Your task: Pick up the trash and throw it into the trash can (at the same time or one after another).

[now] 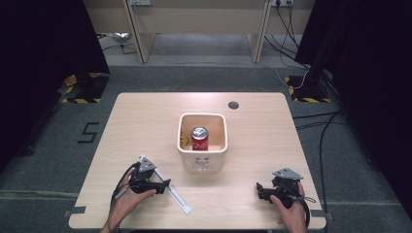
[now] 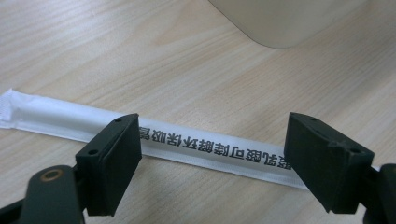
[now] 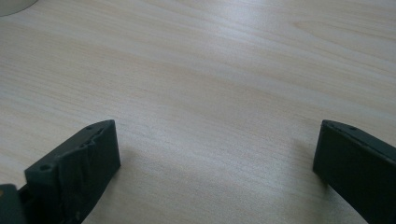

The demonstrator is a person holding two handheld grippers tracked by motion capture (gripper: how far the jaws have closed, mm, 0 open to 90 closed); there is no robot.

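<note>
Holding my left tool (image 2: pixel 212 161) wide over the wrapped straw (image 2: pixel 154 140), which lies flat on the bench (image 1: pixel 145 121) between its jaws and near the tub (image 1: pixel 202 162) with a can (image 1: pixel 199 139), I rest my right tool (image 3: pixel 217 163) wide above bare wood.

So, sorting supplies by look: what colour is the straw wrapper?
White with black printed characters, clearest in the left gripper view: straw wrapper.
</note>
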